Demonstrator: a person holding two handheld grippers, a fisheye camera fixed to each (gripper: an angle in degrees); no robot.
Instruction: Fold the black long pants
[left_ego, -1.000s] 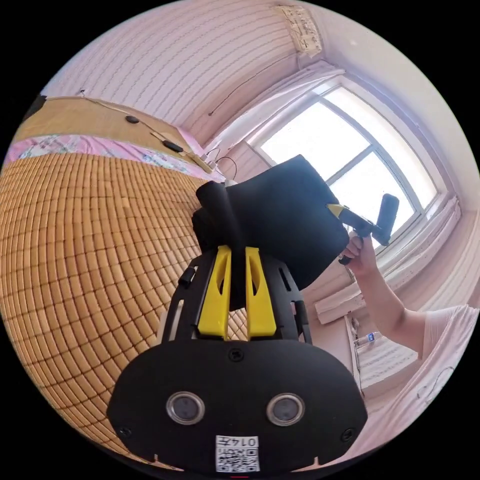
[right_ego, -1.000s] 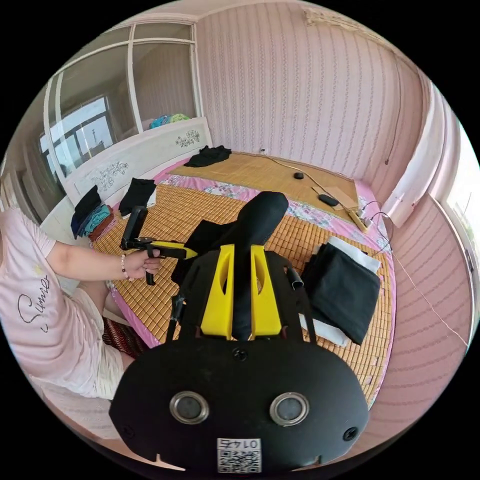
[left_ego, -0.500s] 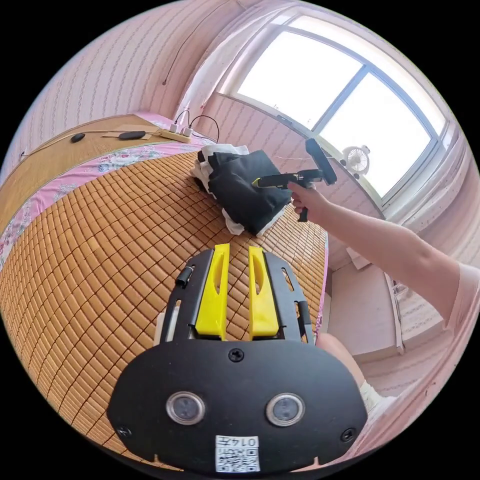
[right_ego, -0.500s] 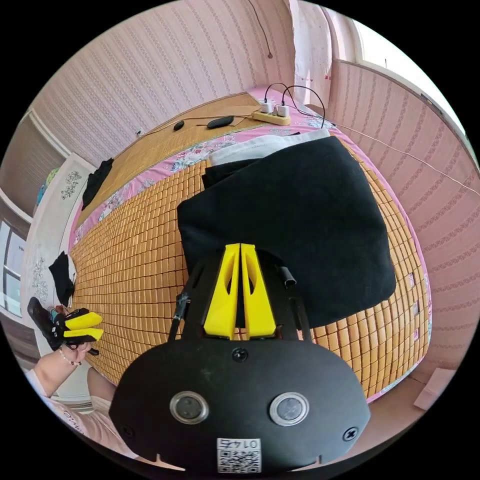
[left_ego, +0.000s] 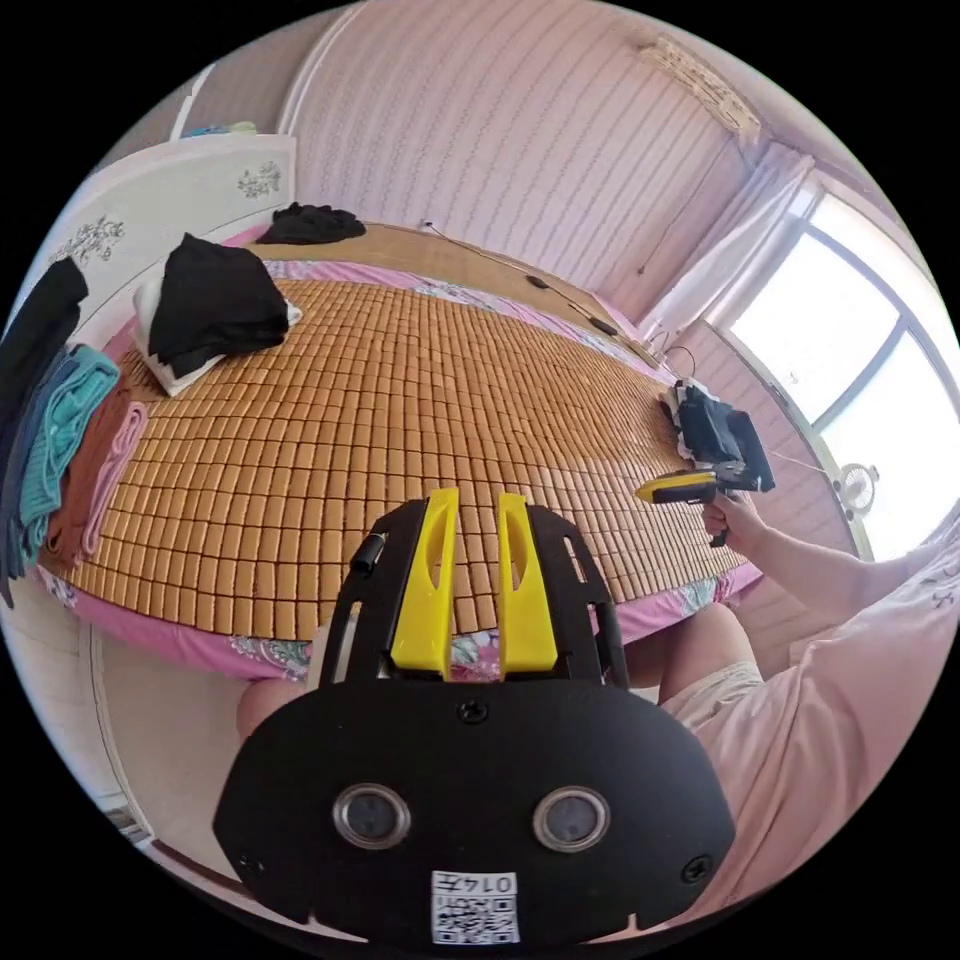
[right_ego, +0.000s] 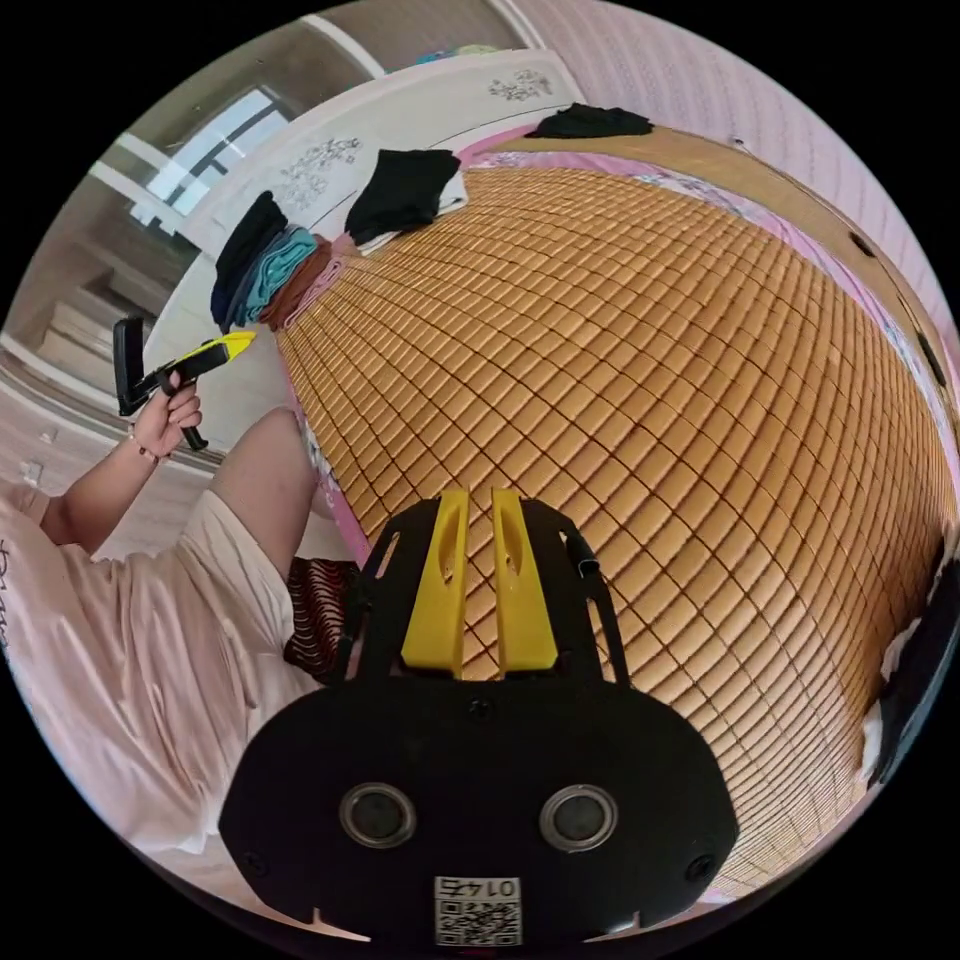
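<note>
The folded black pants (left_ego: 722, 438) lie on a pile at the mat's (left_ego: 400, 400) far right edge, so folding looks finished. The left gripper (left_ego: 471, 560) and the right gripper (right_ego: 480, 570) hang slightly parted, empty.

Bed mat (left_ego: 400, 400) — woven of small hard tiles, bamboo-like, with a slight sheen. Left claw (left_ego: 470, 500): smooth yellow plastic jaws on a matt black plastic body. Right claw (right_ego: 478, 500) the same. Folded black pants (left_ego: 722, 440) — soft matt cloth. Clothes pile (left_ego: 60, 440): knitted and ribbed cloth. Headboard (left_ego: 160, 190) — white, smooth, painted look. Wall (left_ego: 520, 130): striped matt paper.
</note>
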